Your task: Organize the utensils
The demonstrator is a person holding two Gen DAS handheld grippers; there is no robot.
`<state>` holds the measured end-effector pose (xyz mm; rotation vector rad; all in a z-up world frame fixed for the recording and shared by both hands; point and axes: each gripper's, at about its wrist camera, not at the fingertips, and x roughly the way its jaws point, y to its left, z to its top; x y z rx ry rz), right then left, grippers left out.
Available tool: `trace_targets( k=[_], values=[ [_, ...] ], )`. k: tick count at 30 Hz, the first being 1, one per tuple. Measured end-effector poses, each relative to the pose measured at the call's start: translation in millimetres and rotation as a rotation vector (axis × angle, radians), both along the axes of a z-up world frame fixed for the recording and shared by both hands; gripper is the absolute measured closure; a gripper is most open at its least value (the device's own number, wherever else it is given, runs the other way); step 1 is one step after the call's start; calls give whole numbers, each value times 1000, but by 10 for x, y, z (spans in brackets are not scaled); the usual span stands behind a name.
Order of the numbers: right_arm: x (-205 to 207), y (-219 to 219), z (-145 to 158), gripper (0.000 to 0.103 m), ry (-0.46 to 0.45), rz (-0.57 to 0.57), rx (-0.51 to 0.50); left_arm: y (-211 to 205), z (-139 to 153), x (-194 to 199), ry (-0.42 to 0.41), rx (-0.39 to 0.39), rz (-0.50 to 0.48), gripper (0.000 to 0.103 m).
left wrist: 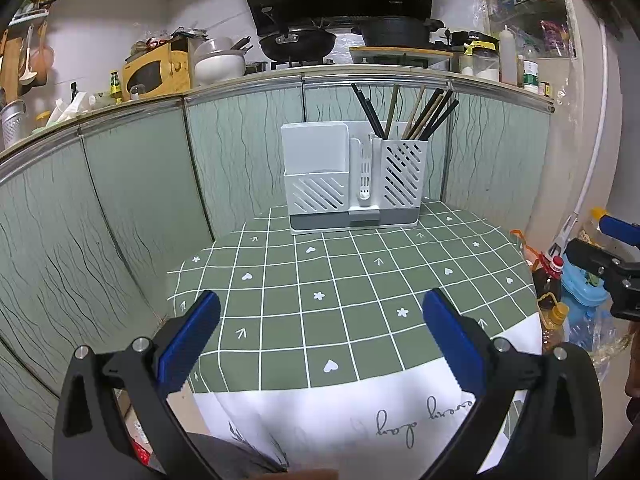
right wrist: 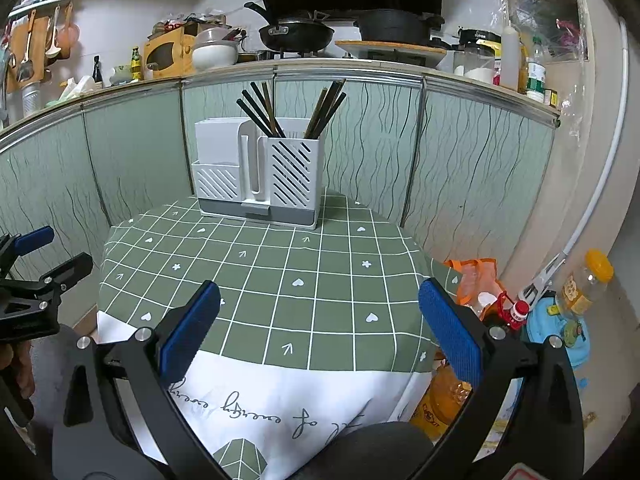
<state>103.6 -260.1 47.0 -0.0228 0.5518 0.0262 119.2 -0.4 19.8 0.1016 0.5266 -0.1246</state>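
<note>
A white utensil holder (left wrist: 354,178) stands upright at the far edge of the green checked tablecloth (left wrist: 320,280). Several dark and wooden chopsticks (left wrist: 416,114) stand in its right compartment; its left compartment looks empty. It also shows in the right wrist view (right wrist: 258,174) with the chopsticks (right wrist: 292,110). My left gripper (left wrist: 320,320) is open and empty above the near side of the table. My right gripper (right wrist: 320,316) is open and empty, also over the near side. Each gripper shows at the other view's edge.
Green patterned cabinet panels (left wrist: 140,200) close in behind and left of the table. A counter above holds pans, bowls and bottles. Oil bottles (right wrist: 516,312), an orange bag and a blue container crowd the floor right of the table.
</note>
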Motion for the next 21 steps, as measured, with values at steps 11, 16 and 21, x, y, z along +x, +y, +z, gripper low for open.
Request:
trace_targets(
  k=[11,16,21],
  values=[
    [28,6,-36,8,0,-9,-19,2,32,-30,-4,-1,-1,4],
    [15,5,-42,8,-3,-9,-21,-2,48,-42,-4,-2,-6,4],
    [8,14,-43,8,-7,-10,-28,-8,81,-54,-10,-4,-10,4]
  ],
)
